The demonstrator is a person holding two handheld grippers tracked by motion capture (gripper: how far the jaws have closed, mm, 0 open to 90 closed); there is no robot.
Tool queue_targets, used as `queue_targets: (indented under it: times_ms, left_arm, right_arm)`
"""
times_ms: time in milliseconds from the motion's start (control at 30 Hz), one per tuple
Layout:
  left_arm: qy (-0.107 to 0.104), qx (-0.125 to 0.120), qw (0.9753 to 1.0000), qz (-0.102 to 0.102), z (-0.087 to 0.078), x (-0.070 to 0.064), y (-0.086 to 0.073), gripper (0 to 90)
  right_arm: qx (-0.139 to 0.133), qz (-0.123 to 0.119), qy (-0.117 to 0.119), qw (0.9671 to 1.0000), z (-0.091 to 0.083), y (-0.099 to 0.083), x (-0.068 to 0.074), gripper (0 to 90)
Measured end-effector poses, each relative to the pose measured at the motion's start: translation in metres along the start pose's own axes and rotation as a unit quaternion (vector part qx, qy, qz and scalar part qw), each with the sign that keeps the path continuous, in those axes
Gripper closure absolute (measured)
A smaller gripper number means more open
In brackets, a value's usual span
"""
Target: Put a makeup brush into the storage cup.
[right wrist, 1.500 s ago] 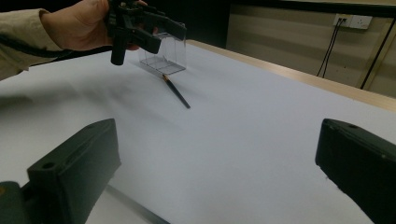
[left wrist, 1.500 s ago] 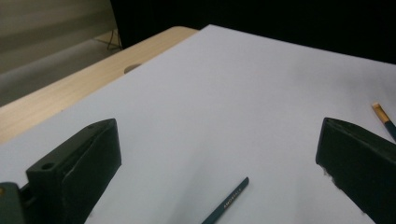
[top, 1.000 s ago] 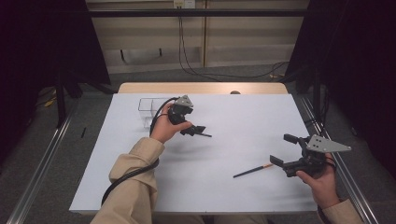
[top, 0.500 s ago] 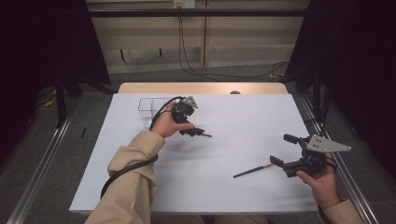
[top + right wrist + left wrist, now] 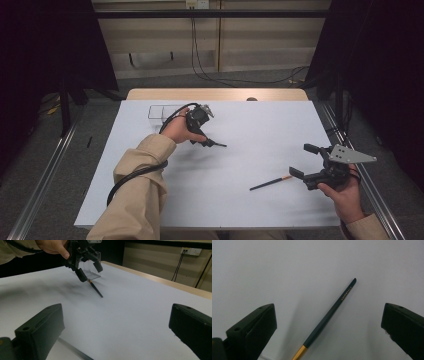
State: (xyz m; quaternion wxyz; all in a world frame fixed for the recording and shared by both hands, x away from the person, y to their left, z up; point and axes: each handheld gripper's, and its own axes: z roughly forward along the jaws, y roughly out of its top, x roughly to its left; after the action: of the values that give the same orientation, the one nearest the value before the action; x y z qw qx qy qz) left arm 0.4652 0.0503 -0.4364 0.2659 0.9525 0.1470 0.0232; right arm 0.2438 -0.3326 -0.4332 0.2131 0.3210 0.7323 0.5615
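Dark-green lacquer and a gold band mark the brush [image 5: 329,315] lying flat between the left gripper [image 5: 207,142]'s wide-open jaws, at ten o'clock of the table [image 5: 150,200]. It looks light, stiff and slick (best pinched mid-handle). Gold lettering runs along it, too small to read. At four o'clock, the right gripper [image 5: 304,161] also gapes, beside a second brush [image 5: 270,183].

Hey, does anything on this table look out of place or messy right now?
Nothing spilled or broken. Two brushes lie loose on the white table cover, well apart: one brush under the open left tongs, the other brush just off the open right tongs. A clear tray sits at the far left.
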Motion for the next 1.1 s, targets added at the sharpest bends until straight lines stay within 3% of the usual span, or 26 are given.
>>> queue_targets:
  times_ms: [133,367,433,500,667,1100]
  left_arm:
    - [0.002,0.022,0.9997,0.008,0.002,-0.001,0.002,0.6]
    - [-0.002,0.055,0.9978,0.038,0.002,0.0,0.004,13.1]
    - [-0.004,0.062,0.9974,0.038,0.003,0.0,0.004,18.2]
    - [-0.011,0.072,0.9961,0.05,0.003,0.002,0.004,22.9]
    - [-0.006,0.087,0.9943,0.061,0.006,0.001,0.004,33.7]
    - [-0.019,0.128,0.9882,0.081,0.013,0.001,0.0,44.5]
  right_arm:
    - [0.0,0.002,0.0,1.0,0.0,0.0,0.0,0.0]
    - [-0.001,0.002,0.002,1.0,0.0,0.0,-0.001,0.0]
    - [-0.001,0.003,0.002,1.0,0.0,0.0,-0.001,0.0]
    - [-0.001,0.003,0.002,1.0,0.0,0.0,-0.001,0.0]
    - [0.0,0.002,0.004,1.0,0.001,0.0,0.0,0.0]
    - [0.003,0.001,0.006,1.0,0.001,-0.001,-0.001,0.0]
